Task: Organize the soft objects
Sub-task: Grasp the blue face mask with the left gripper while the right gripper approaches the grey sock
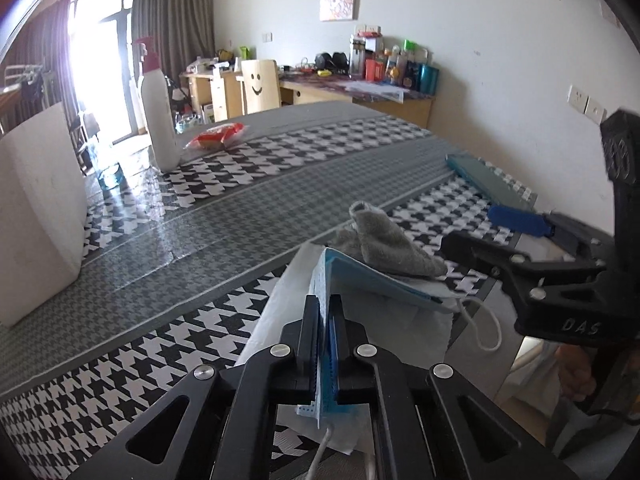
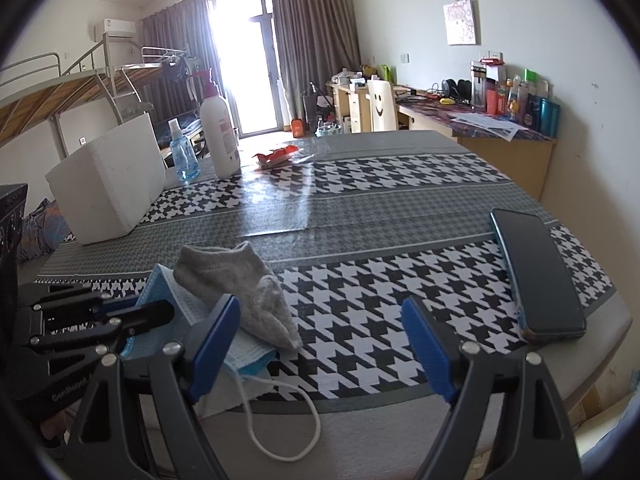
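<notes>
- Left gripper (image 1: 324,344): we find its jaws pressed together on the near edge of the blue face mask (image 1: 380,280), the pleated layers pinched between the pads.
- Right gripper (image 2: 320,344): jaws spread wide, nothing between them, held above the checked tablecloth (image 2: 380,280) beside the mask.
- Face mask: near the table's front edge, its gripped edge lifted, the rest resting on a white tissue (image 1: 400,328); one ear loop (image 2: 280,432) dangles over the table edge.
- Grey sock (image 2: 240,280): lying on top of the mask, partly on the cloth.
- White foam box (image 2: 108,184): well apart at the far left, a likely place for soft items, in our judgement.
- Phone (image 2: 540,276): at the right edge, clear of the work.
- Risk, as we judge it: lifting the mask would tip the sock off, perhaps toward the table edge.
- Risk: the tissue may cling and come up with the mask, or slide to the floor.
- Risk: the loose loop could snag the table edge or the right fingers.
- Risk: a grip on few layers may slip.
</notes>
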`<action>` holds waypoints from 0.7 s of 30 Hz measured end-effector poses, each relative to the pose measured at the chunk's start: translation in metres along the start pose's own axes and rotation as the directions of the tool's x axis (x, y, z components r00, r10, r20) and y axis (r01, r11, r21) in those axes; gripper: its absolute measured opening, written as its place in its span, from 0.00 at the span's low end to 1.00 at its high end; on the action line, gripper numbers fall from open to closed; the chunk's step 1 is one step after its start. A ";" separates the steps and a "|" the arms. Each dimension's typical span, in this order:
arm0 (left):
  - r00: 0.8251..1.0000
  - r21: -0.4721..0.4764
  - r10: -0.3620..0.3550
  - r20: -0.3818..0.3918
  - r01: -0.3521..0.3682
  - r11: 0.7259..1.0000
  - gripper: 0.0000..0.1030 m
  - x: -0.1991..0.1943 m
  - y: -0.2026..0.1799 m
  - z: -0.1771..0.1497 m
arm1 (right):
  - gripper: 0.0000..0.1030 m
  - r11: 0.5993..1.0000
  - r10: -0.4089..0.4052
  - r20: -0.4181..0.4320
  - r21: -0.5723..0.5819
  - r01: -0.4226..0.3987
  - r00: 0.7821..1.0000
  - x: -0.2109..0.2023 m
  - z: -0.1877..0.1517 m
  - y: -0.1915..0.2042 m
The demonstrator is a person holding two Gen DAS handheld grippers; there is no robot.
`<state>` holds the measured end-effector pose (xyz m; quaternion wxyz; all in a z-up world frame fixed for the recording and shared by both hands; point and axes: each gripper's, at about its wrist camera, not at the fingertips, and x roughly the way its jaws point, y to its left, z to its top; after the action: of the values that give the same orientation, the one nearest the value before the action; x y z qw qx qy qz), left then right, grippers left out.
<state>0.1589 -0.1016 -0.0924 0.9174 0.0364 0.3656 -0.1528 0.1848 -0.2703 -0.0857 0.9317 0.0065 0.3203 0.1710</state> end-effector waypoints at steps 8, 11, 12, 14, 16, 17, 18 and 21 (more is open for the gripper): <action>0.999 -0.026 -0.011 0.036 0.012 1.000 0.04 -0.016 0.008 -0.002 | 0.83 1.000 0.012 0.008 -0.018 -0.012 1.000 -0.001 0.003 0.008; 0.999 -0.030 -0.013 0.043 0.014 0.999 0.04 -0.021 0.009 -0.002 | 0.83 1.000 0.011 0.007 -0.019 -0.011 1.000 -0.001 0.003 0.010; 0.999 -0.029 -0.014 0.046 0.016 0.999 0.04 -0.022 0.009 -0.003 | 0.83 1.000 0.010 0.009 -0.020 -0.010 1.000 -0.002 0.004 0.011; 0.998 -0.027 -0.017 0.054 0.019 0.999 0.04 -0.024 0.009 -0.004 | 0.83 1.000 0.010 0.012 -0.025 -0.009 1.000 -0.003 0.003 0.013; 0.998 -0.028 -0.021 0.061 0.022 0.999 0.04 -0.027 0.010 -0.005 | 0.83 0.999 0.021 0.016 -0.031 -0.021 1.000 -0.004 0.004 0.016; 0.998 -0.026 -0.020 0.063 0.021 0.999 0.04 -0.029 0.011 -0.008 | 0.83 0.999 0.029 0.016 -0.035 -0.028 0.999 -0.004 0.004 0.018; 0.998 -0.022 -0.016 0.065 0.017 1.000 0.04 -0.030 0.011 -0.008 | 0.83 0.999 0.033 0.013 -0.040 -0.033 0.999 -0.004 0.004 0.021; 0.998 -0.019 -0.013 0.064 0.015 1.000 0.04 -0.033 0.012 -0.010 | 0.83 0.998 0.041 -0.002 -0.052 -0.041 0.999 0.001 0.005 0.028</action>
<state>0.1338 -0.0799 -0.0778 0.9278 0.0201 0.3379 -0.1567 0.1798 -0.2433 -0.0794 0.9278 -0.0113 0.3159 0.1983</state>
